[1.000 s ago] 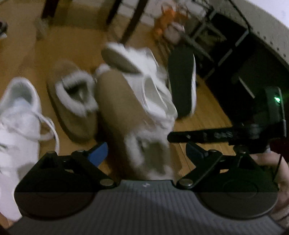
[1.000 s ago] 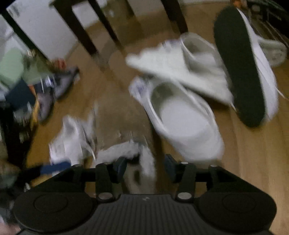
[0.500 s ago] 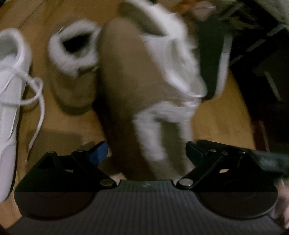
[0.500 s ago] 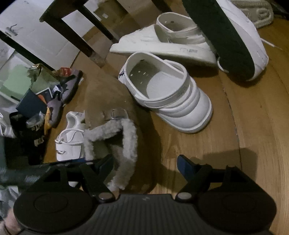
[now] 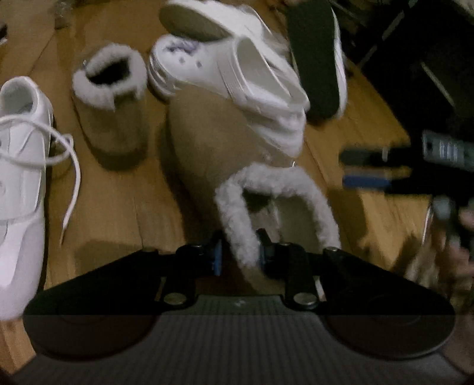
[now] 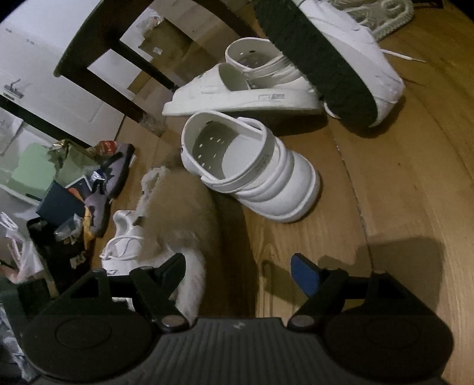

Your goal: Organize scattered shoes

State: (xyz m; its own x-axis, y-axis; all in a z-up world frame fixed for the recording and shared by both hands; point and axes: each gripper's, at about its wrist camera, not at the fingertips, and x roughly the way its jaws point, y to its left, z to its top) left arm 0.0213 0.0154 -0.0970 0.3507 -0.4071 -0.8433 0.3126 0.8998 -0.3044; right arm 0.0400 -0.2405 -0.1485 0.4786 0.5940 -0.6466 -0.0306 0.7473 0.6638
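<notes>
Two grippers work over a wooden floor (image 6: 400, 183) strewn with shoes. From the left wrist view, the left gripper (image 5: 239, 254) has its jaws closing on the fleece collar of a tan fur-lined slipper (image 5: 225, 142), with the fluffy rim pinched between the blue pad and the black one; the slipper lies toe away from the camera, its opening nearest the fingers. Just beyond its toe a white clog (image 5: 237, 71) leans against it, with a second white clog (image 5: 207, 20) tipped sole-up behind. Left of the held slipper stands its mate, another tan fur-lined slipper (image 5: 112, 97), and further left, at the frame edge, lies a white laced sneaker (image 5: 20, 165). To the far right a white sneaker with a dark sole (image 5: 320, 59) stands on its side. From the right wrist view, the right gripper (image 6: 238, 272) hangs with its fingers spread wide and nothing between the pads; its left finger sits beside the same slipper's fleece, though I cannot tell whether it touches. Beyond it the clogs sit near a dark chair (image 6: 97, 59), and a heap of bags and clutter (image 6: 68, 192) fills the left.
</notes>
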